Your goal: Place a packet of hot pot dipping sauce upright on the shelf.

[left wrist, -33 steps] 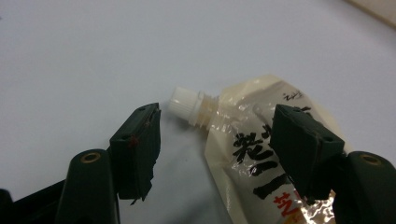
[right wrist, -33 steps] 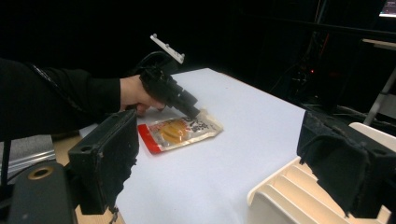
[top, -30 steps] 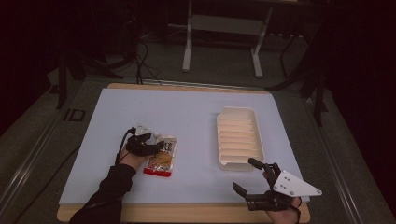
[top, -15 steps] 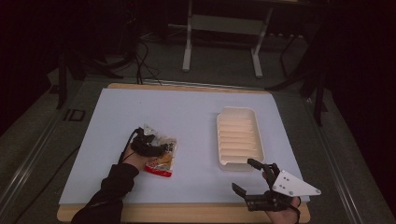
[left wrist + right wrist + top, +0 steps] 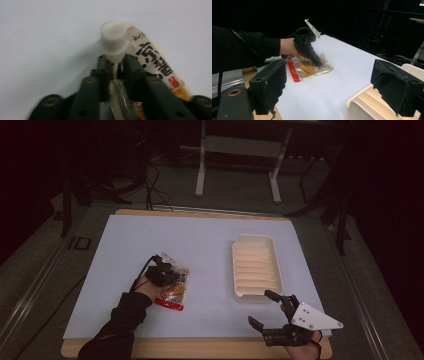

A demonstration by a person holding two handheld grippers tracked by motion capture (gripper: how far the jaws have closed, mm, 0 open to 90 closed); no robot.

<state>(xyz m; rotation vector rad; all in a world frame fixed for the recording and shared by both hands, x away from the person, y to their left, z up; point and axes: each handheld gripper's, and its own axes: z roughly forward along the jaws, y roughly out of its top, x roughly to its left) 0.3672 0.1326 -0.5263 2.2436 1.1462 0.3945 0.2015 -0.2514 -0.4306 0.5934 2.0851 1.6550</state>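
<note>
A clear snack pouch (image 5: 173, 294) with a red end and a white screw cap (image 5: 113, 37) lies at the front left of the pale blue mat (image 5: 200, 240). My left gripper (image 5: 116, 60) has just been closing, and its jaws now pinch the pouch's neck right under the cap. From above, the left gripper (image 5: 167, 275) sits over the pouch's far end. In the right gripper view, the pouch (image 5: 309, 70) lies flat under the left gripper (image 5: 319, 61). My right gripper (image 5: 260, 307) stands open and empty at the front right, next to the tray's near end.
A cream ribbed tray (image 5: 255, 265) lies right of centre on the mat, and its near corner (image 5: 362, 105) appears between the right jaws. The wooden table edge (image 5: 200, 347) runs along the front. Stand legs and cables sit on the dark floor beyond the table.
The left gripper has shifted a little to the right onto the pouch's cap end and closed there. The right gripper has kept still.
</note>
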